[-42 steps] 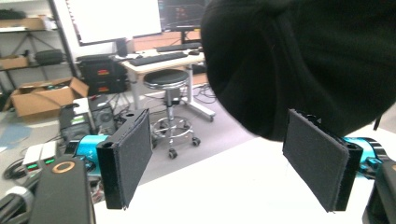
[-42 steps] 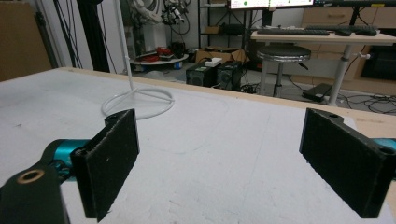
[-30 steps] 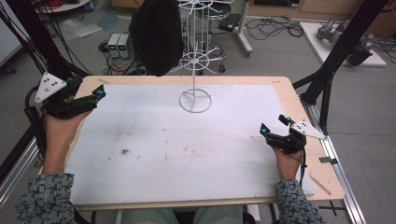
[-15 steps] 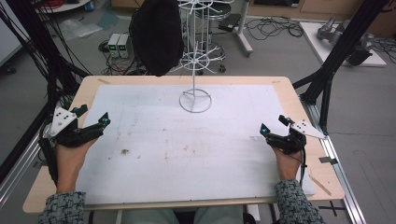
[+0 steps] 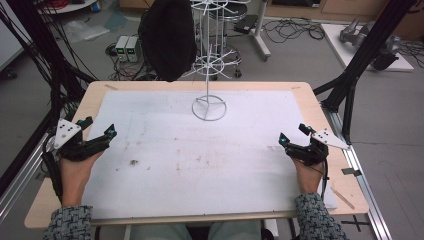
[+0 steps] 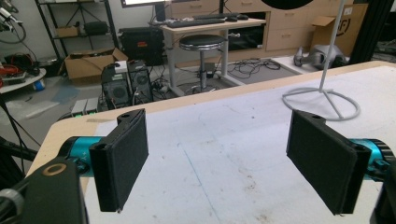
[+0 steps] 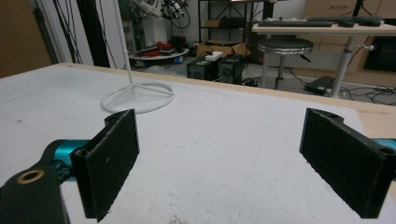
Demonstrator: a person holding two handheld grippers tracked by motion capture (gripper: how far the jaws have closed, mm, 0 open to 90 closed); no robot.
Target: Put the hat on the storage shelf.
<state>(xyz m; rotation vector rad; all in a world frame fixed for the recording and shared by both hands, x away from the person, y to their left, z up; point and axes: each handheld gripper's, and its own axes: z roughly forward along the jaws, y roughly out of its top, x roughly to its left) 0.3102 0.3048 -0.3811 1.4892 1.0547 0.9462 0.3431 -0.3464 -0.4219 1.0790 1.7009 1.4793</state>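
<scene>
Matt, scuffed white sheet (image 5: 200, 165) covers the wooden table (image 5: 320, 100); white wire stand (image 5: 209, 75).

- No text, label, brand name or number can be read with certainty in any of the views.
- In the left gripper view, a cardboard box (image 6: 328, 24) on the floor at the far right, beyond the table, carries a dark printed mark, but the white stand's pole hides part of it and it is too blurred to read.
</scene>
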